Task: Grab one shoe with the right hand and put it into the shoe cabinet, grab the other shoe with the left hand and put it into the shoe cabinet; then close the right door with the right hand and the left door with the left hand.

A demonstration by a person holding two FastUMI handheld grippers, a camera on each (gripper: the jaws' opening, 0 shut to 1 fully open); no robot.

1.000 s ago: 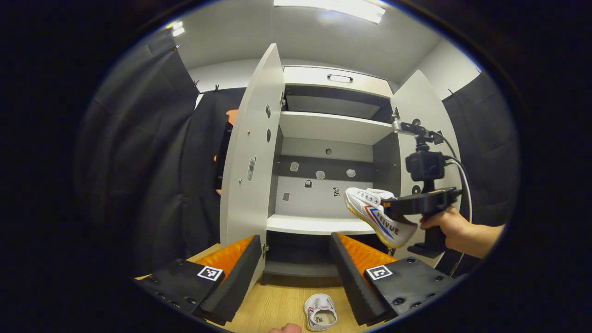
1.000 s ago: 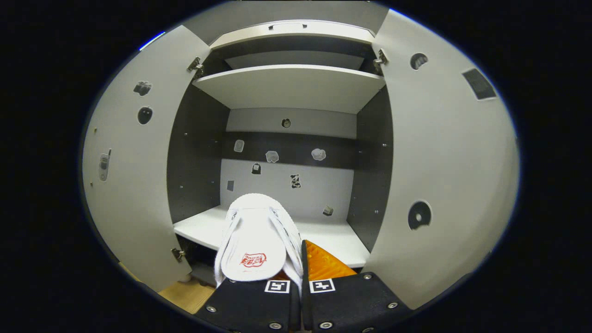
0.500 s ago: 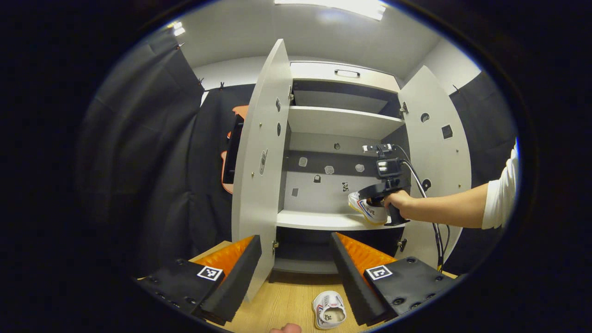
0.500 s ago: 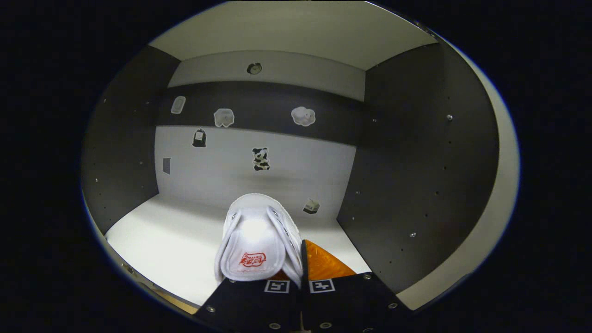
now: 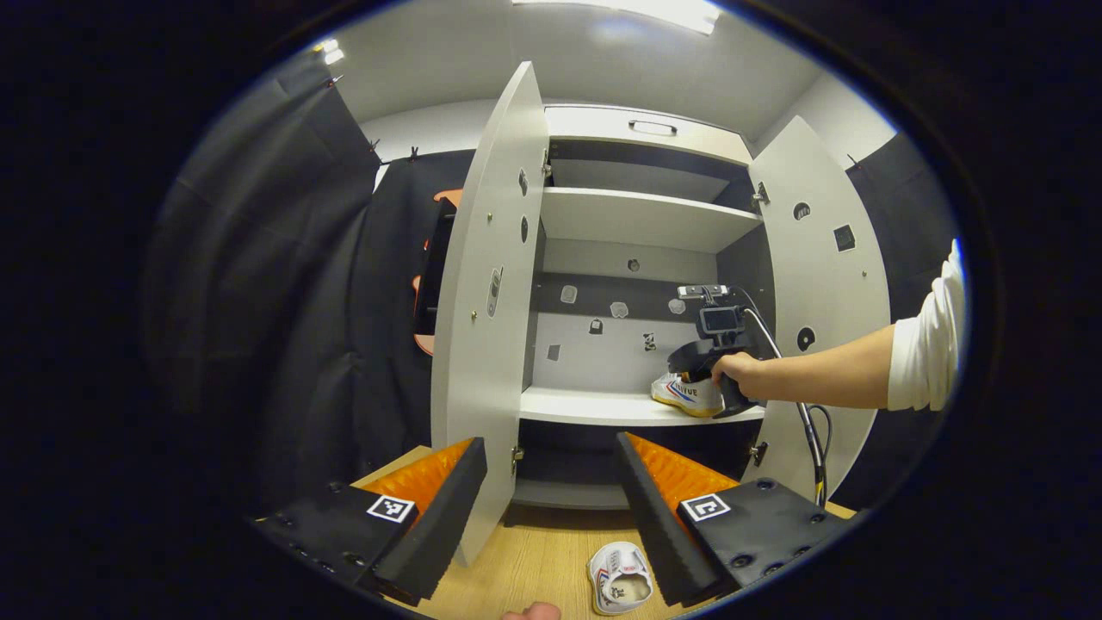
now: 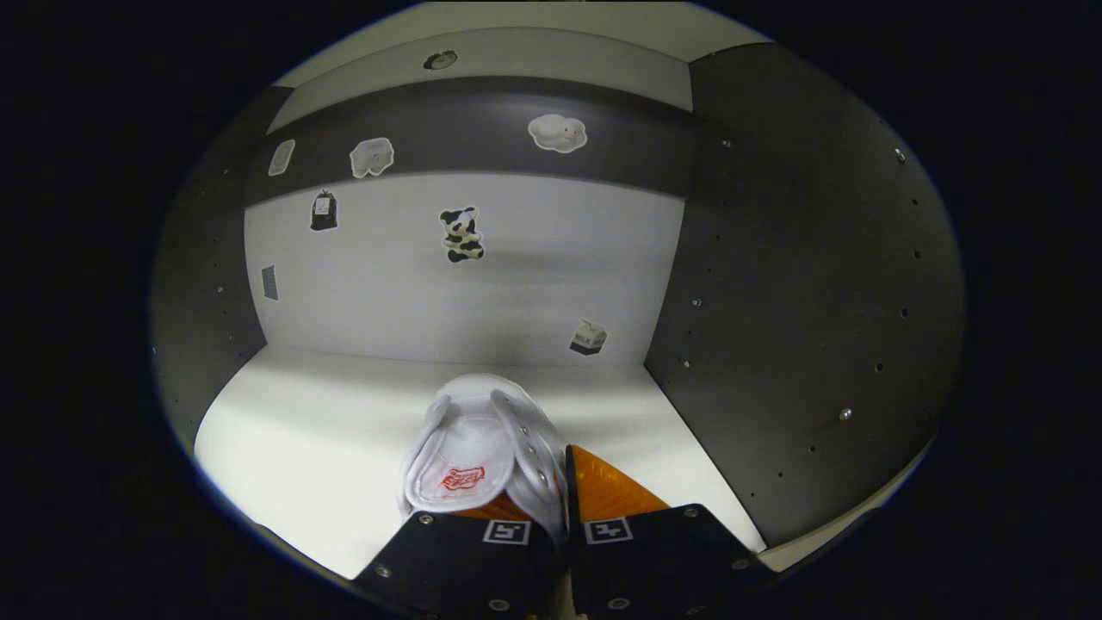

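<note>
Right gripper (image 6: pixel 564 517) deep inside the shoe cabinet (image 5: pixel 641 220), fingers squeezed together on one white shoe (image 6: pixel 478 452), a side of the shoe pinched between them. Shoe low over the white middle shelf (image 6: pixel 310 430), toe toward the back wall, close to the dark right side wall (image 6: pixel 792 284); touching the shelf or not, hard to tell here. Lots of bare shelf to the left of the shoe, only a thin strip on the right. From the left gripper view, same shoe (image 5: pixel 686 392) sitting near the right front edge of that shelf, with a hand (image 5: pixel 736 372) around the right gripper's handle just behind it. Both doors swung wide: left door (image 5: pixel 491 319) and right door (image 5: pixel 822 293), with a big open gap between them. Left gripper (image 5: pixel 551 495) held out in front of the cabinet, fingers spread far apart, nothing between them. Other shoe (image 5: pixel 620 581) down on the wooden floor (image 5: pixel 534 560), opening up, just beside the left gripper's right finger (image 5: pixel 663 499).
</note>
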